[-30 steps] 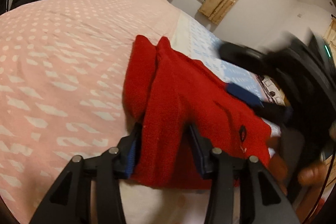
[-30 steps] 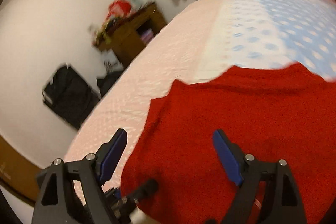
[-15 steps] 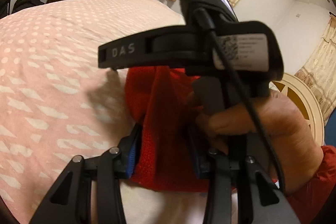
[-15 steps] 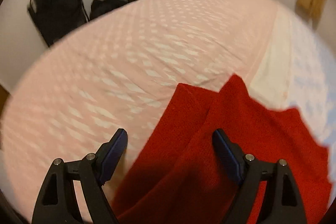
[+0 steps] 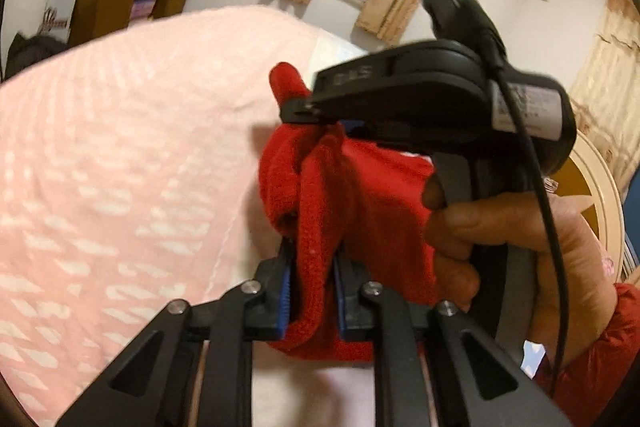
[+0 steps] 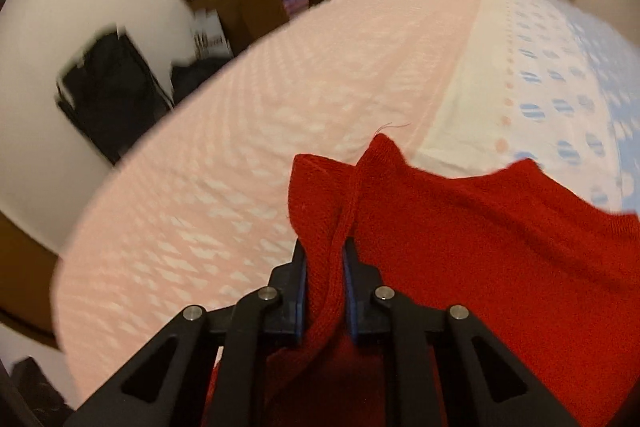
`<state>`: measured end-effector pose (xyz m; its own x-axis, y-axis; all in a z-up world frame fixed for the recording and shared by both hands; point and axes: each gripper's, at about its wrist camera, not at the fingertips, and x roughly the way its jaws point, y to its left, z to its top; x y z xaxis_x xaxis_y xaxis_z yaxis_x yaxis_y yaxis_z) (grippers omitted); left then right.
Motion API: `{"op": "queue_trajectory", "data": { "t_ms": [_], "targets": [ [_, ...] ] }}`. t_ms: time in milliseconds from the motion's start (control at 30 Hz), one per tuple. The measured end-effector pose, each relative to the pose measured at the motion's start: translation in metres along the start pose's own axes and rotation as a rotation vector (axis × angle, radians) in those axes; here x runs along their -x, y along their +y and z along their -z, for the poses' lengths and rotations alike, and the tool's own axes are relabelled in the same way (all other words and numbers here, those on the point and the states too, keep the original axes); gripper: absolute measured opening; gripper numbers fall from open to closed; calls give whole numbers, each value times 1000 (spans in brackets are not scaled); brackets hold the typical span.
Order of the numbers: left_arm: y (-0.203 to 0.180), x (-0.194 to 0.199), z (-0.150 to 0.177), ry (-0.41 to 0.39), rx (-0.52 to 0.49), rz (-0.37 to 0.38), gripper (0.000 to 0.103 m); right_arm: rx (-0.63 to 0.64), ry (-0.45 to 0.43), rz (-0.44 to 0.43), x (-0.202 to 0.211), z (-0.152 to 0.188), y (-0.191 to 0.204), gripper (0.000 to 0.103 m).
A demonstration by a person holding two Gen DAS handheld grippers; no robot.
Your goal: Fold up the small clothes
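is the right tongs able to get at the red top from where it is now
Yes, it seems so: the right tongs are already shut on a fold of the red top, beside the left tongs, which grip it too.

The bed [image 6: 248, 155] carries everything; its near part is covered by a pink sheet patterned with white marks; a white strip divides that from a blue-spotted section [image 6: 560, 99] farther off; a red knitted garment [image 6: 500, 247] lies partly across it.
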<state>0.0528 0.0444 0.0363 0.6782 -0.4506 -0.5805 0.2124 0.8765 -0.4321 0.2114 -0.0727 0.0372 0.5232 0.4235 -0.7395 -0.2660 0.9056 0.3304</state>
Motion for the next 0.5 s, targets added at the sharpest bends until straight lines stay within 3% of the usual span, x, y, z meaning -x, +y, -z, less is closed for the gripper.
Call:
{"op": "queue_trajectory", "data": {
  "t_ms": [200,500],
  "targets": [
    [-65,6,-11,-14,-135,63,17,-95,-106,-55,73,-11,-47,15],
    [-152,-11,7,30,-325,188,17,-137,-199,48,185,18,-136,15]
  ]
}}
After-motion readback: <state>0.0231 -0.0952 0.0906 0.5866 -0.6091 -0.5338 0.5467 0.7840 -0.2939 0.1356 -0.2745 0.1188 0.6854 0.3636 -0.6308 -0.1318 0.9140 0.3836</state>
